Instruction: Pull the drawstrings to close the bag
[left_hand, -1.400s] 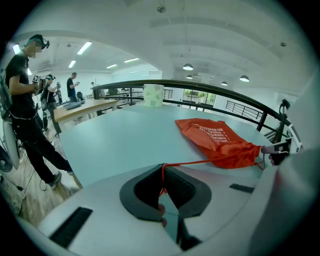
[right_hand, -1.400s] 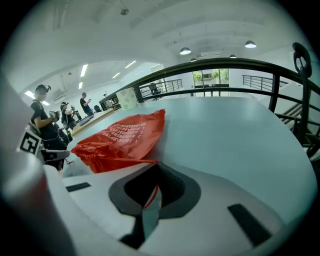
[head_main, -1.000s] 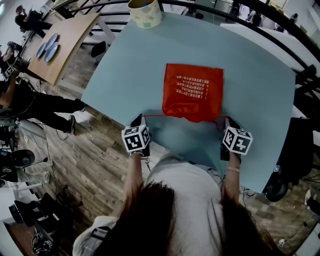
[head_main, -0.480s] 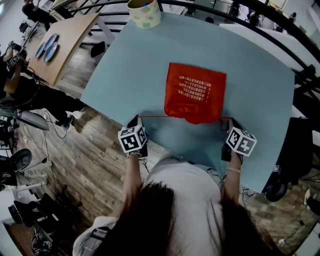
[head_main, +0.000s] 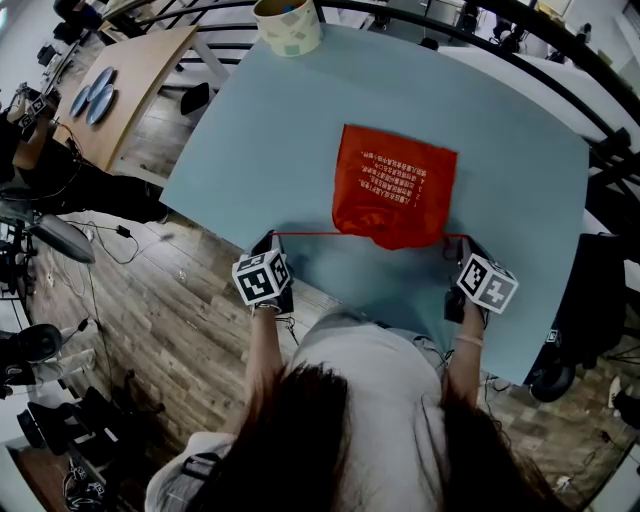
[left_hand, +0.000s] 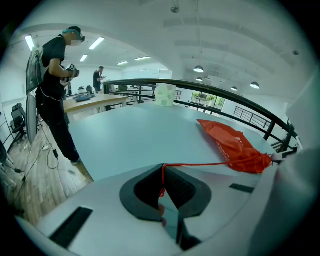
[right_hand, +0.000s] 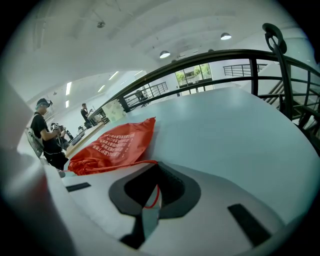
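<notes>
The left tongs (left_hand: 162, 167) are closed tight on the left end of the red drawstring (head_main: 330, 233); a short loop of cord hangs behind the pads. The right tongs (right_hand: 155, 169) are closed in the same way on the right end, again with a small loop of cord showing behind the pinch. In the head view the two tongs sit at the near edge of the tabletop (head_main: 260, 150), well apart. The cord runs between them in one straight, taut line.

The orange-red bag (head_main: 393, 195) lies flat on the tabletop just beyond that line, between the two tongs and somewhat nearer the right one. Its mouth (head_main: 397, 236) faces the person and is puckered into folds where the cord passes through it. The rest of the bag is smooth, with white print on its upper face. What it holds, if anything, cannot be told.

At the far edge of the tabletop, well apart from the bag, stands a pale tub (head_main: 290, 30) with coloured patches on its wall. Something bluish shows at its rim, too small to identify. Off to the left, a wooden table (head_main: 140, 80) carries blue plates (head_main: 98, 92).
</notes>
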